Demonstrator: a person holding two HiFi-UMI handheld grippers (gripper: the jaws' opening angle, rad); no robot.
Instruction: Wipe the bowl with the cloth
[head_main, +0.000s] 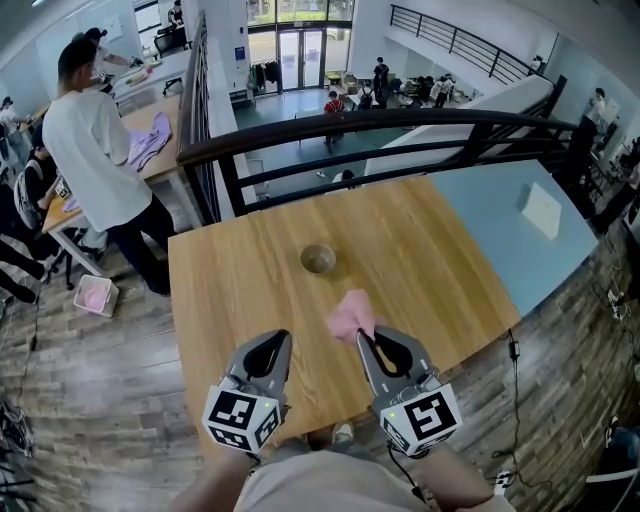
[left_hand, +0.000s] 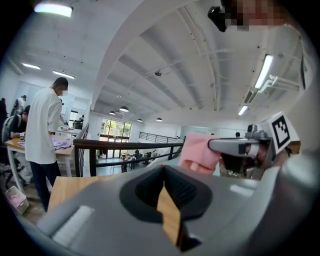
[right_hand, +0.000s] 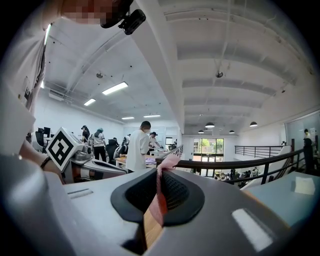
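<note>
Closest, at 6 o'clock of the head view: left tool (head_main: 282, 338) and right tool (head_main: 363, 336), side by side over the near edge of the wooden table (head_main: 450, 260), marker cubes toward the camera. Left tool: jaws pressed together, nothing between them, only table wood visible through the slit. Right tool: jaws clamped on a pink cloth (head_main: 351, 315), a thin fold pinched between the pads, the rest bunched up past the tips toward 12 o'clock. From the left gripper view, same cloth at 2 o'clock, sticking out of the right tool's tip. Bowl (head_main: 318, 259), small and brownish, upright on the table at 12 o'clock from the tools, near the middle, apart from both tools and the cloth. Beyond the far edge, a dark railing (head_main: 400, 125); at 10 o'clock, a person in a white shirt (head_main: 95, 150), standing.
</note>
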